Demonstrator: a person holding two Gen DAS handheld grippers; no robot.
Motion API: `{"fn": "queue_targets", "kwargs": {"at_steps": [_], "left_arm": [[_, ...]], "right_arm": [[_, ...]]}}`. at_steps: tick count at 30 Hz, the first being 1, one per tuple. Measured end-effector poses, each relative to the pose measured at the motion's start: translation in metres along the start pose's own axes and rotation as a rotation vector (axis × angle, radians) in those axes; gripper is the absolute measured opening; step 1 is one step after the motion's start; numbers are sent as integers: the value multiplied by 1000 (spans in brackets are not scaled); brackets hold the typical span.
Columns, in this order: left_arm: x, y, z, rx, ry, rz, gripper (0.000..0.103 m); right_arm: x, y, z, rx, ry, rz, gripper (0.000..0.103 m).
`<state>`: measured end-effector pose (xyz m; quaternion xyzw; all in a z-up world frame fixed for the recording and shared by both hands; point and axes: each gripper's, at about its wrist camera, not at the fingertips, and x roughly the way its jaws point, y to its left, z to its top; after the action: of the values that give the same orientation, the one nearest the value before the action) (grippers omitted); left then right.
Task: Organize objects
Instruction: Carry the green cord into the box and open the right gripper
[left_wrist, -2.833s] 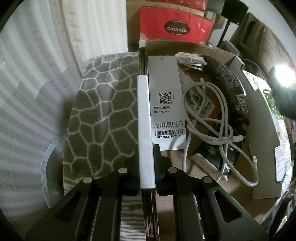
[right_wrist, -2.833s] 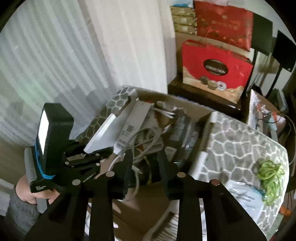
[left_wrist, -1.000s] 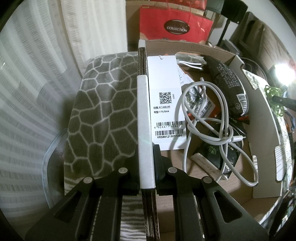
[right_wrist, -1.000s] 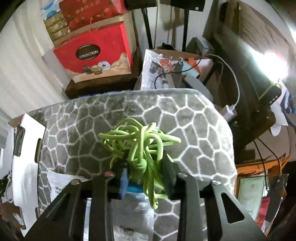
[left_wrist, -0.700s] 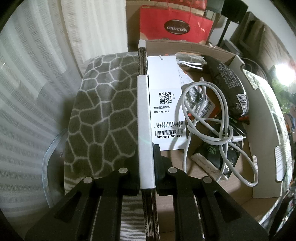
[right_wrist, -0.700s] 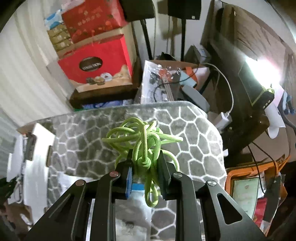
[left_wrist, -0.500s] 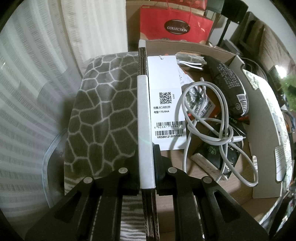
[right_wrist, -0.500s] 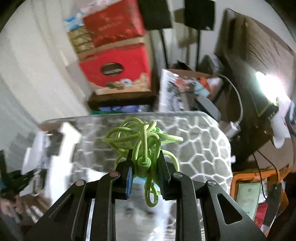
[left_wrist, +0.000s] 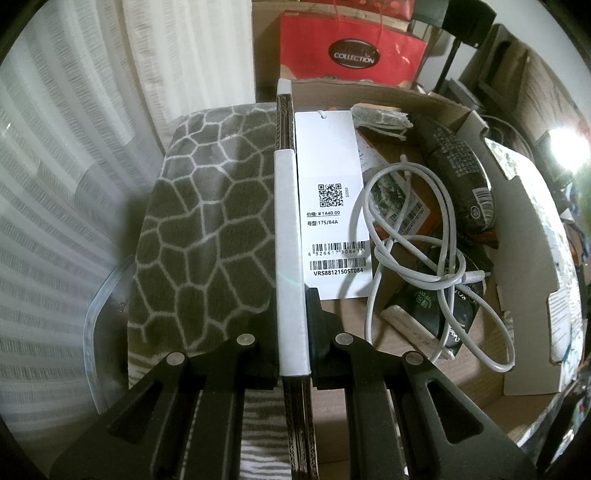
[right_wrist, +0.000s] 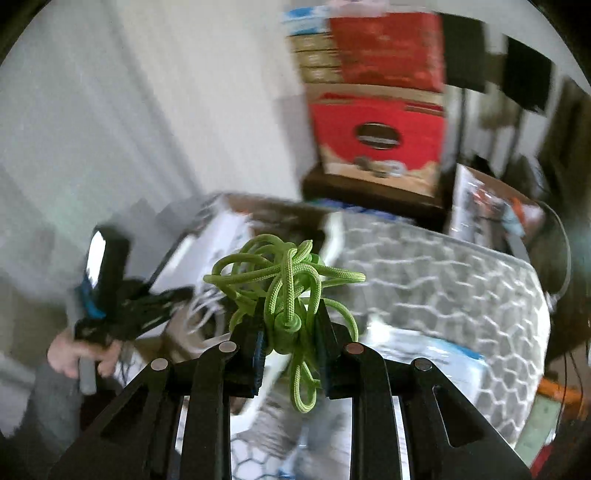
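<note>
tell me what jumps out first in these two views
The bright green cord stands out most, a tangled bundle pinched in the right hand-held gripper and held up in the air. In the left view, the left hand-held gripper clamps the box wall, with a white tag and a looped white cable inside the box.

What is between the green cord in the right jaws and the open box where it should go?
Nothing visible blocks the way. The right gripper holds the green cord in the air, and the box is open on top. The left gripper clamps only the box's left wall. A white cable already lies inside.
</note>
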<state>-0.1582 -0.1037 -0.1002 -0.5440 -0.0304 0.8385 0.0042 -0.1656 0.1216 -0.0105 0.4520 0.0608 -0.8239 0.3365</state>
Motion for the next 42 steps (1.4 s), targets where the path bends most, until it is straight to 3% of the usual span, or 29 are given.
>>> {"fn": "queue_targets", "kwargs": {"at_steps": [8,16,23,29,35,37,42], "left_arm": [[0,0,0,-1,0,0,11],[0,0,0,-1,0,0,11],[0,0,0,-1,-1,0,11],[-1,0,0,2,-2,2,11],[-1,0,0,2,-1,2,11],[-1,0,0,2,-1,3,11],[-1,-1,0,2,-1,4,11]], "right_arm": [[29,65,-19,-219,59,69,22],[55,97,-48,-420,139,105,22],[73,90,-51,-430,165,131,23],[96,89,-62,-429,206,92,24],[88,89,-61,-424,195,85,40],[76,86,-57,-407,169,102,57],[44,78,-45,-362,104,144,64]]}}
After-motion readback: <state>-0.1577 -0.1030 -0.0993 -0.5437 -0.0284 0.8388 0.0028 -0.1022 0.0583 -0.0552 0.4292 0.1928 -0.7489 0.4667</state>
